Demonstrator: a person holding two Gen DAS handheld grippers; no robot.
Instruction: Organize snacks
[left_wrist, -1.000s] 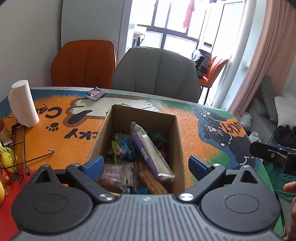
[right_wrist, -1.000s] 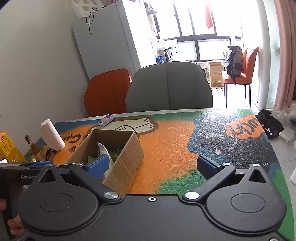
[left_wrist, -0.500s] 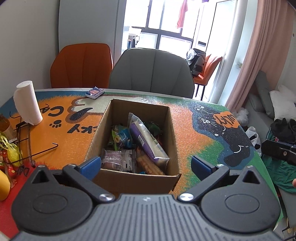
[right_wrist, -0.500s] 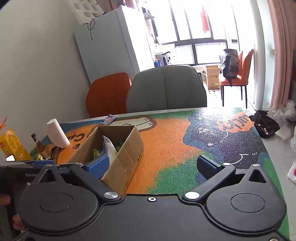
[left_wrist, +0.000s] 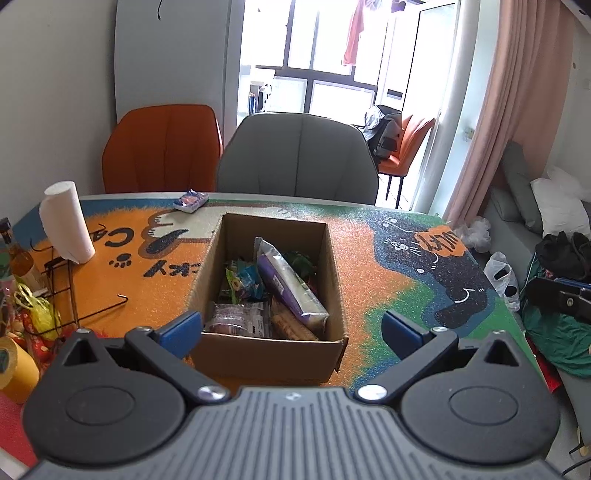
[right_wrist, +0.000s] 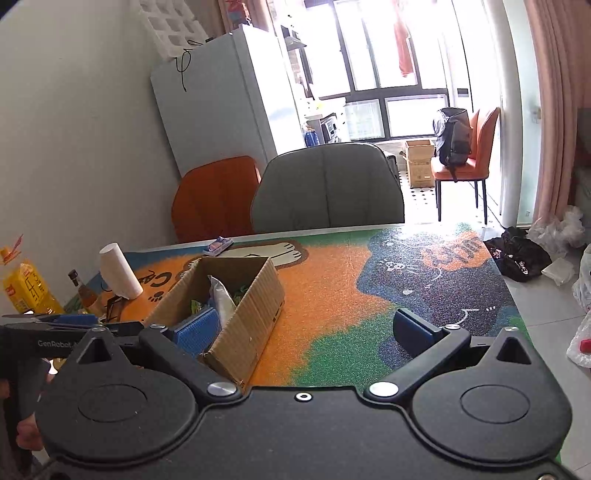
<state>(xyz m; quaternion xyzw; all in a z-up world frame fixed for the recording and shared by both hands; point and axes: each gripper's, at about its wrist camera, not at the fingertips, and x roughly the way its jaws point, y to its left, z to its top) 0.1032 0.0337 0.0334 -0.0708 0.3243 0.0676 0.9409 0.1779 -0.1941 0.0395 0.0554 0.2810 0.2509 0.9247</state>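
An open cardboard box (left_wrist: 269, 354) (right_wrist: 255, 314) stands on the colourful cat-print table mat (left_wrist: 369, 273) (right_wrist: 332, 295). It holds several snack packets, among them a long purple-and-white pack (left_wrist: 291, 291) leaning up and a clear wrapped one (left_wrist: 236, 317) at the near end. My left gripper (left_wrist: 291, 332) is open wide, held back from the box's near wall with nothing between its blue pads. My right gripper (right_wrist: 306, 328) is open too, to the right of the box, empty. A small blue-and-orange packet (left_wrist: 190, 201) (right_wrist: 218, 245) lies at the table's far edge.
A paper roll (left_wrist: 66, 221) stands at the left beside a black wire rack (left_wrist: 74, 291), bottles (right_wrist: 85, 291) and yellow items. A grey chair (left_wrist: 299, 158) and an orange chair (left_wrist: 162, 147) stand behind the table. Bags and clothes lie on the floor at the right.
Both grippers have drawn back and risen a little from the box, so its near wall now shows whole in the left wrist view. The box and snacks have not moved.
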